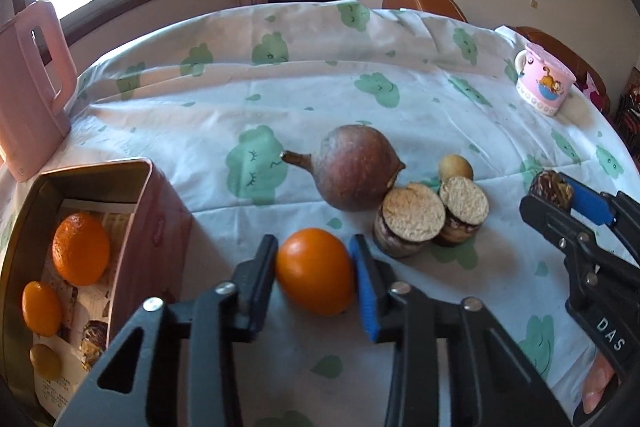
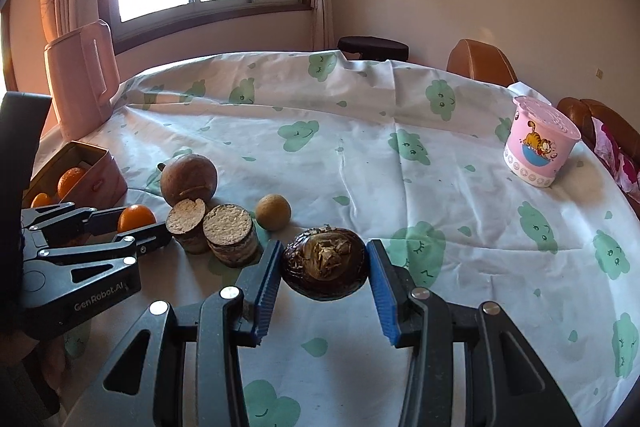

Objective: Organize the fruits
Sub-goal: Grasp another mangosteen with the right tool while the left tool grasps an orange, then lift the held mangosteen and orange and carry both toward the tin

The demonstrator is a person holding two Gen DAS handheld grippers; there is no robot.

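The sorting looks partly done, judging by what already lies in the open pink metal tin at the left edge of the table: 1 large orange, 1 small oval orange fruit and 1 small yellowish fruit, resting on printed paper. Still out on the white cloth with green cloud prints are a round bright orange, a big reddish-brown pear-shaped fruit with a stub stem, 2 short brown cylinders with pale rough tops, a small tan round fruit and a dark brown wrinkled oval fruit. So several pieces remain, and I judge the job under half finished. The left gripper has its jaws drawn in narrow against the bright orange, both pads touching its sides, while the fruit sits just beside the tin. The right gripper grips the dark wrinkled fruit between its blue ribbed pads, near the 2 cylinders; whether that fruit is lifted off the cloth I cannot tell. A pink cartoon mug stands well apart at the far right.
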